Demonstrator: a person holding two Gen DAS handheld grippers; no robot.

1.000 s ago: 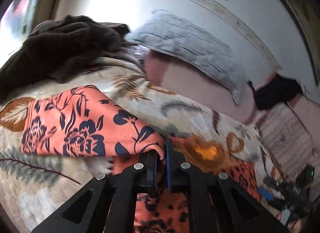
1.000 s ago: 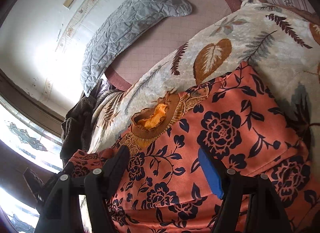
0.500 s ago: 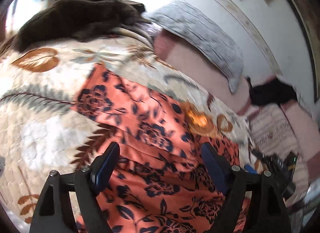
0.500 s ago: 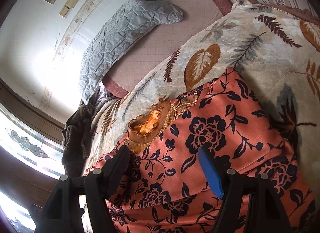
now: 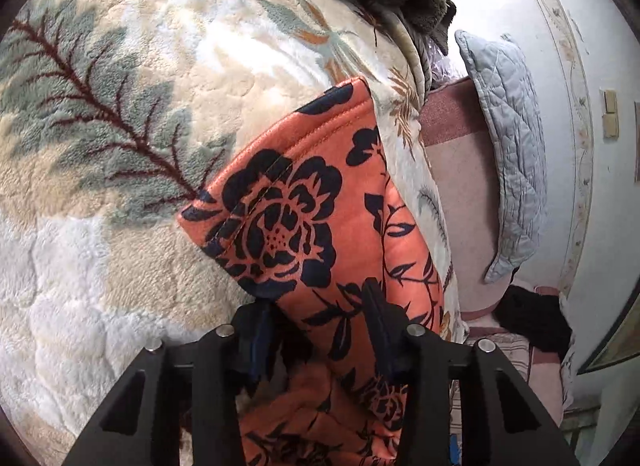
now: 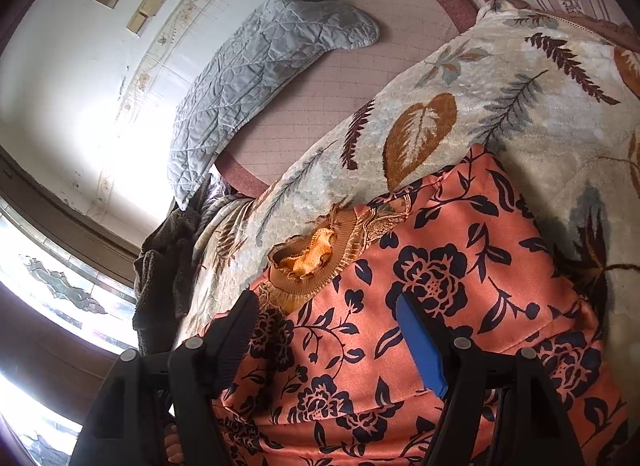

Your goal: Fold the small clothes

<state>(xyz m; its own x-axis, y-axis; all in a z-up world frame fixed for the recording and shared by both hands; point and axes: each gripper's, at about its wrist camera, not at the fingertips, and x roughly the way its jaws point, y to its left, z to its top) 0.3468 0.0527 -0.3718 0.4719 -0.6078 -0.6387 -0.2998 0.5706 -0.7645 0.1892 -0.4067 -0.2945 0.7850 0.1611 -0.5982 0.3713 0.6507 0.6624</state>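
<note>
Sleeve [image 5: 304,201] is back between our left gripper [image 5: 316,330] jaws, spread after letting go a second ago. Right gripper [image 6: 328,330] hovers spread over the top [image 6: 460,286], so next fold's coming.

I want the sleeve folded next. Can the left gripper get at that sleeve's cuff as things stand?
Probably yes. The left gripper is open, straddling the orange floral sleeve, and the cuff lies ahead on the leaf-pattern blanket with nothing covering it.
</note>
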